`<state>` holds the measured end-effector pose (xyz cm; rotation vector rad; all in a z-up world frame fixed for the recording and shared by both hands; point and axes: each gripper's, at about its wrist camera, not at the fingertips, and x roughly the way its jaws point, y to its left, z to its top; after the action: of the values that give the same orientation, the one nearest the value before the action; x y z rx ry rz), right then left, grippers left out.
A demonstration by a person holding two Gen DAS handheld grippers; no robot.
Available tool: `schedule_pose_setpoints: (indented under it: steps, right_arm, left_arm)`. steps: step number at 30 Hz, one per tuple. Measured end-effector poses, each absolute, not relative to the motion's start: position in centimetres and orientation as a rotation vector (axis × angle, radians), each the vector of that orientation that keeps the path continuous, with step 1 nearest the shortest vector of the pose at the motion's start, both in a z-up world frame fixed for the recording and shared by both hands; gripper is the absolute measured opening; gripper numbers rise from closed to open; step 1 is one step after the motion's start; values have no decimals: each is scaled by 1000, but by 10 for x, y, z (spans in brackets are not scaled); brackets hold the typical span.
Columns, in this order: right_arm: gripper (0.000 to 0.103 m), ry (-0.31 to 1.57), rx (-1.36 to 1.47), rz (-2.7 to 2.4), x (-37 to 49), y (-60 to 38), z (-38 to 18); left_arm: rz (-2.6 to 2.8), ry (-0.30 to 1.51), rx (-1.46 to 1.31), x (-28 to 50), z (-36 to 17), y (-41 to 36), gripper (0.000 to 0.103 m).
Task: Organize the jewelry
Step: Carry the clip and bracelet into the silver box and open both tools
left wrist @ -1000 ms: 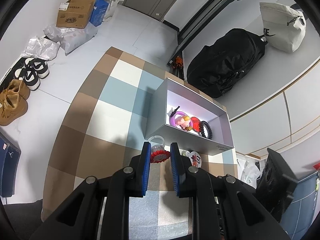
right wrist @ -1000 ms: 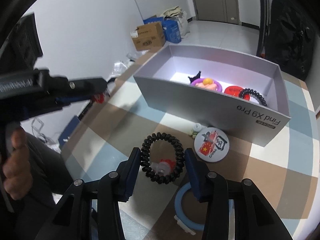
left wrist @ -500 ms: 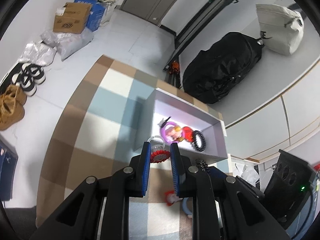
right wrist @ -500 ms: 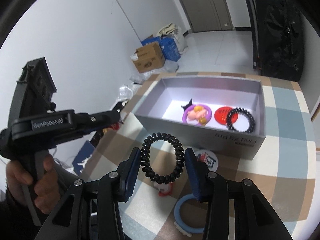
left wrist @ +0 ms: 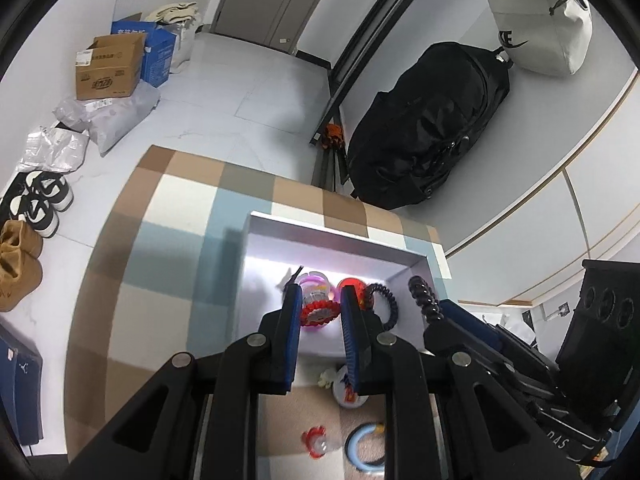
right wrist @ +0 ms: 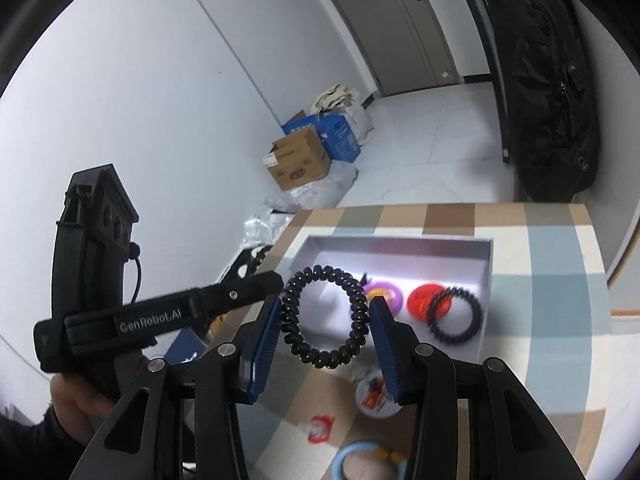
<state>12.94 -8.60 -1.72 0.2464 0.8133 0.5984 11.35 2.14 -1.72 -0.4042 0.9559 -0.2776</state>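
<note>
The left gripper (left wrist: 320, 312) was clamped tight on a small red beaded ring (left wrist: 318, 313), held up over the open grey box (left wrist: 340, 240), whose far wall lay toward twelve o'clock from the fingertips. The right gripper (right wrist: 325, 320) was squeezing a black spiral hair tie (right wrist: 323, 316) across its width, both blue pads (right wrist: 267, 334) pressing its sides so the loop stood upright between them (its top rose clear above the fingertips). That loop hung above the box's near left corner in the right wrist view.

Inside the box lay a purple ring with a figure on it (right wrist: 380, 292), a red round piece (right wrist: 424, 302) at three o'clock of it, and a second black spiral tie (right wrist: 454, 314) overlapping the red piece's right edge. These three sat along the box's near side in a bright patch of light.

On the checked cloth (left wrist: 168, 216), toward six o'clock from the box, rested a round white badge with red print (right wrist: 376, 396), a small red-and-white charm (right wrist: 318, 428) and a pale blue ring (right wrist: 360, 460), all apart from one another. The left tool's black handle showed at nine o'clock in the right wrist view, gripped by a hand (right wrist: 76, 404).
</note>
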Motion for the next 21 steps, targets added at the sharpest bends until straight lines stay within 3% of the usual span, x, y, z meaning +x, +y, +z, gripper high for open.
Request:
schedule_pose_setpoints:
  steps: [21]
  right_arm:
    - [44, 912, 336, 557, 183, -103, -36]
  left_arm:
    - [-370, 1045, -477, 155, -40, 11, 14]
